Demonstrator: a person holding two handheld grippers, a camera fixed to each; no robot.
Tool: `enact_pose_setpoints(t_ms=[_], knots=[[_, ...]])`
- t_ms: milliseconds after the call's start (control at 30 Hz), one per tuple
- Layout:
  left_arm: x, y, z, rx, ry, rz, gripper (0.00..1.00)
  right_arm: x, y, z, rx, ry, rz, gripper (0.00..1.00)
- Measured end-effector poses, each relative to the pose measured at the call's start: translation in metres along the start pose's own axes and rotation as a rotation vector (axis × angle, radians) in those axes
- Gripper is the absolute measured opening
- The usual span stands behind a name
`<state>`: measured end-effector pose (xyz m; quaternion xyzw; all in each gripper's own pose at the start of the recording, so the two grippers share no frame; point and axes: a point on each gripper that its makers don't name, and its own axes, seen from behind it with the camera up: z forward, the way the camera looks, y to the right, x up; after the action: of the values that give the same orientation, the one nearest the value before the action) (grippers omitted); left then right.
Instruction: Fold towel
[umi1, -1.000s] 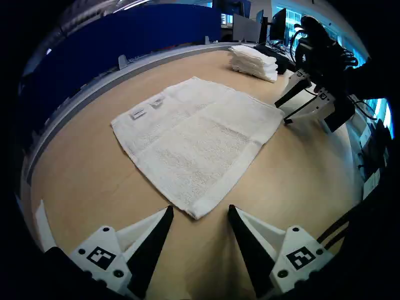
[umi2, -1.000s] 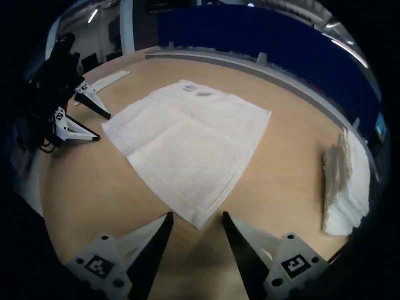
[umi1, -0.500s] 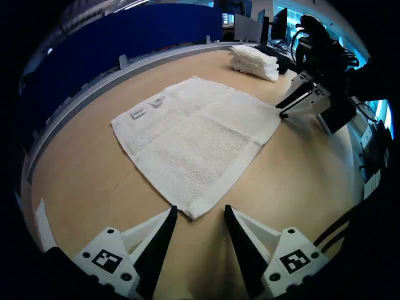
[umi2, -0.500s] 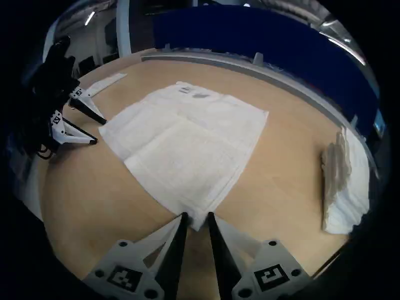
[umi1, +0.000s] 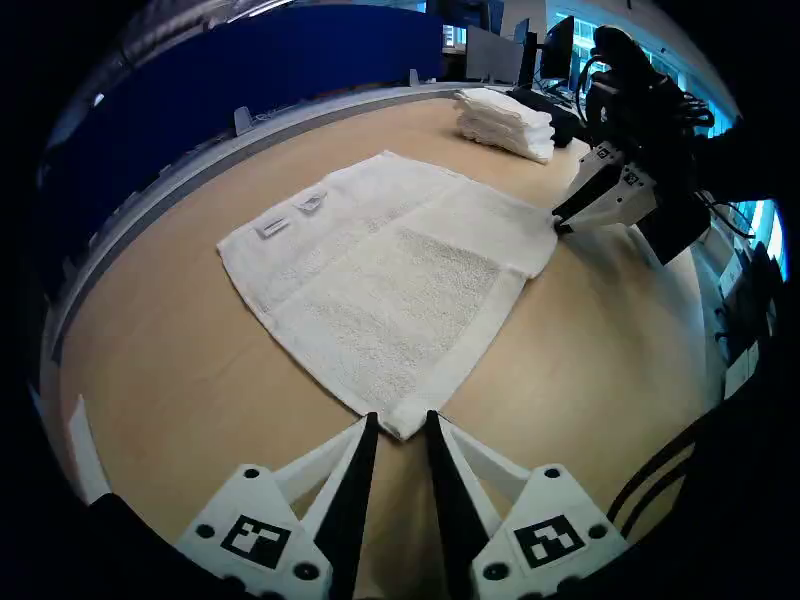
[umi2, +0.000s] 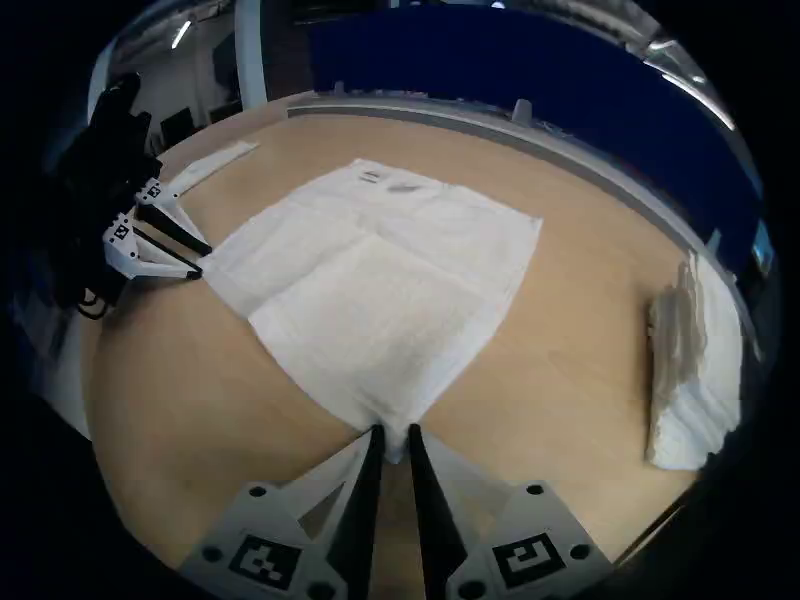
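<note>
A white towel (umi1: 390, 270) lies flat on the wooden table (umi1: 570, 380), with two small tags near its far-left edge. In the left gripper view, my left gripper (umi1: 400, 420) has its fingers closed in on the towel's near corner. Farther off, my right gripper (umi1: 558, 225), held by a gloved hand, pinches the right-hand corner. In the right gripper view, the right gripper (umi2: 394, 435) is shut on the near corner of the towel (umi2: 390, 270). The left gripper (umi2: 200, 260) sits at the left corner there, its fingers narrowed around it.
A stack of folded white towels (umi1: 507, 123) sits at the table's far end; the same stack of folded towels (umi2: 690, 370) is at the right in the right gripper view. A blue partition (umi1: 250, 60) runs along the table's back edge. Monitors stand beyond the stack.
Both grippers were open a second ago. The right one closed on its corner first; the left one then moved forward and closed on its corner.
</note>
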<state>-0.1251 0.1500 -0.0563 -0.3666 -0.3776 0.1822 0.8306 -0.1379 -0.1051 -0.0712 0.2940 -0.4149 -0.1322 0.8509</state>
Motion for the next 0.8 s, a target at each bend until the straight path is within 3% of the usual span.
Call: enact_pose_setpoints(t_ms=[100,300,467,800], knots=[[0.0,-0.001,-0.001,0.004,-0.003,0.001,0.29,0.0,0.0,0.0,0.0,0.001,0.001,0.19],[0.0,-0.01,0.0,0.041,-0.005,0.016,0.09,0.002,0.001,-0.001,-0.007,0.008,0.001,0.18],[0.002,-0.014,0.0,0.06,-0.006,0.035,0.08,0.006,0.0,-0.003,-0.005,0.018,0.007,0.18],[0.013,-0.014,-0.009,0.064,0.021,-0.03,0.08,0.019,0.005,-0.011,-0.021,0.038,0.014,0.17]])
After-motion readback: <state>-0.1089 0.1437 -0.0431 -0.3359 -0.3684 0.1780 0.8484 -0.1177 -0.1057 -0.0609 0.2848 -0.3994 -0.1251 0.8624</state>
